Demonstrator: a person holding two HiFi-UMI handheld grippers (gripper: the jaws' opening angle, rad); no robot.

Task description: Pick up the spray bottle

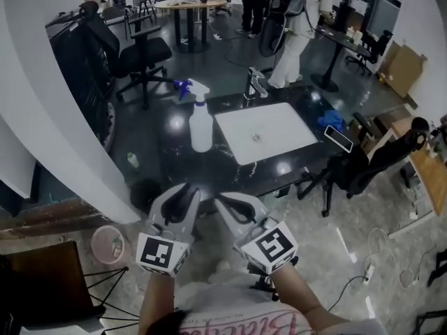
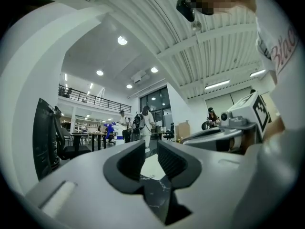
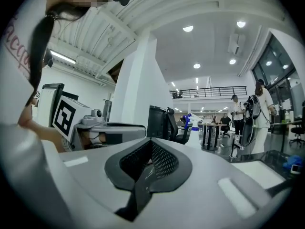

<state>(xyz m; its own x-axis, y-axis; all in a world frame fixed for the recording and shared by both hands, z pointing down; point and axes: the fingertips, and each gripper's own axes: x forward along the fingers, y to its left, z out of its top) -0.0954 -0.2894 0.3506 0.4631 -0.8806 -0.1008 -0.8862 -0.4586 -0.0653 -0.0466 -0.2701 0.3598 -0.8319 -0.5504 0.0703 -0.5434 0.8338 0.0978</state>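
A white spray bottle (image 1: 201,123) with a blue trigger stands upright on the black marble table (image 1: 174,160), left of a white mat (image 1: 265,132). Both grippers hover side by side short of the table's near edge, well back from the bottle. My left gripper (image 1: 184,195) has a narrow gap between its jaws with nothing in it; the left gripper view shows this gripper (image 2: 151,150) with the bottle (image 2: 116,130) small and far off to the left. My right gripper (image 1: 235,205) is shut and empty. In the right gripper view this gripper (image 3: 152,148) points with the bottle (image 3: 194,128) to its right.
A metal faucet-like fixture (image 1: 255,83), a blue cloth (image 1: 332,119) and a tablet (image 1: 339,139) lie on the table's far and right parts. Office chairs (image 1: 142,56) (image 1: 363,165) flank it. A white pillar (image 1: 42,82) rises at left, near a pink bin (image 1: 108,243). People (image 1: 297,19) stand beyond.
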